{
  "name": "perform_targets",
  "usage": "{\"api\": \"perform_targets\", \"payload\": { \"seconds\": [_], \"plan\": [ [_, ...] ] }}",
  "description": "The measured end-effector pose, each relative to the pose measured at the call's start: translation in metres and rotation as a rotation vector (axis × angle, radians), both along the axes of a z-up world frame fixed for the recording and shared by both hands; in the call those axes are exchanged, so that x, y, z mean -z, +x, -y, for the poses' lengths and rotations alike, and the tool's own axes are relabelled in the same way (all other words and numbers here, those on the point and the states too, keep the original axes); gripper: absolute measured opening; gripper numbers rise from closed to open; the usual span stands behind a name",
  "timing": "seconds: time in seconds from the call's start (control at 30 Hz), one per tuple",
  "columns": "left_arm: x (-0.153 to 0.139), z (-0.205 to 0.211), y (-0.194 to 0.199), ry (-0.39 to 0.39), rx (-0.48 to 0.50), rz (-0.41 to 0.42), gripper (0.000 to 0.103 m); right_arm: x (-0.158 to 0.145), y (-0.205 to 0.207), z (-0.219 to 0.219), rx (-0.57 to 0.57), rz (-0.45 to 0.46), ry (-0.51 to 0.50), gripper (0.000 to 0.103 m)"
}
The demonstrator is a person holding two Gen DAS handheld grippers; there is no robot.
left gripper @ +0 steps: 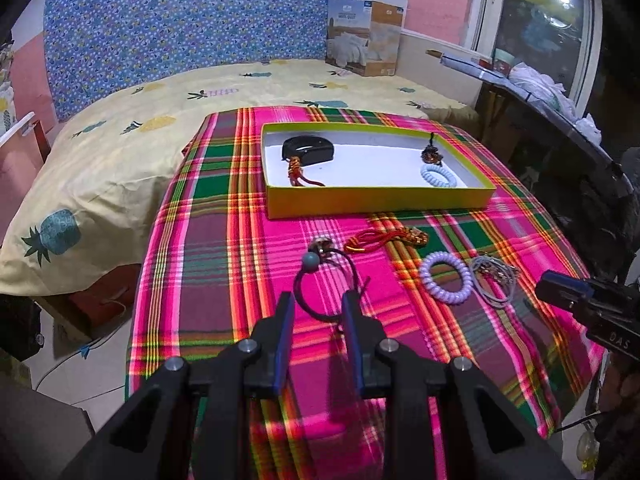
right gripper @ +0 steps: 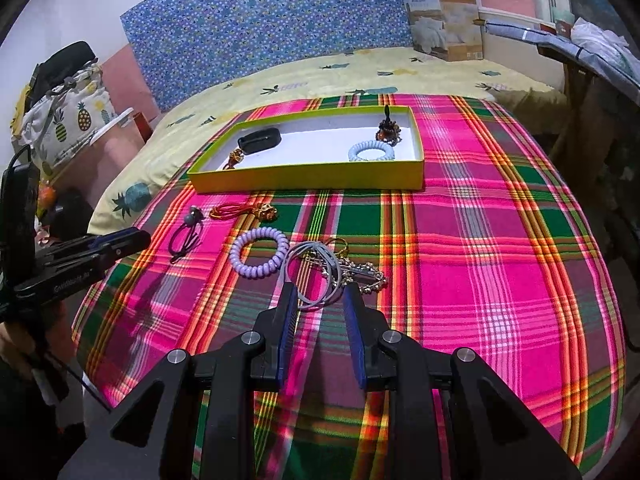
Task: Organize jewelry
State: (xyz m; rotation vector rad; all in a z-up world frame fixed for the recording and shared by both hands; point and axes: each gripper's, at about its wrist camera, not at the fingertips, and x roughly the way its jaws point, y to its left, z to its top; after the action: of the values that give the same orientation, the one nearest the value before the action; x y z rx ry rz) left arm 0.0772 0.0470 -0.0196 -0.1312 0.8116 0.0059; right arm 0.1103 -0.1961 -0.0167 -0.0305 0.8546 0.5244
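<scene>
So both tongs are hovering over the loose pieces on the plaid worktop (right gripper: 460, 260), looks like the pick-up step. Left tongs (left gripper: 318, 300) are released, jaws apart with the dark hair tie (left gripper: 324, 280) and its bead lying between them, pads not pinching it as far as I can see. Right tongs (right gripper: 320, 292) are released too, lined up on the grey bands (right gripper: 316, 276) next to a tangle of gold chain (right gripper: 362, 276). The purple coil (right gripper: 259, 253) and red cord (right gripper: 234, 211) sit between those two targets. The yellow box (left gripper: 376, 202) at the back already has a few bits in it. Next move, I'd guess: drop lower, clench on one loop without snagging the chain, then carry it to the box
</scene>
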Motion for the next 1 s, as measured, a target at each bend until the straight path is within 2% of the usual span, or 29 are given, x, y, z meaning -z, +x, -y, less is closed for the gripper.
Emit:
{"api": "perform_targets", "payload": {
  "seconds": [0.3, 0.63, 0.87, 1.0],
  "plan": [
    [0.013, -0.004, 0.018, 0.01, -0.011, -0.027, 0.025, 0.012, 0.015, -0.004, 0.009, -0.027, -0.014, 0.025],
    [0.024, -0.008, 0.03, 0.001, -0.02, -0.061, 0.025, 0.01, 0.03, 0.011, 0.04, -0.006, -0.04, 0.025],
    [0.025, -0.005, 0.035, 0.017, -0.016, -0.069, 0.025, 0.024, 0.039, 0.005, -0.042, -0.049, -0.103, 0.025],
    [0.025, -0.005, 0.035, 0.018, -0.016, -0.069, 0.025, 0.025, 0.038, -0.004, -0.108, -0.02, -0.147, 0.025]
  ]
}}
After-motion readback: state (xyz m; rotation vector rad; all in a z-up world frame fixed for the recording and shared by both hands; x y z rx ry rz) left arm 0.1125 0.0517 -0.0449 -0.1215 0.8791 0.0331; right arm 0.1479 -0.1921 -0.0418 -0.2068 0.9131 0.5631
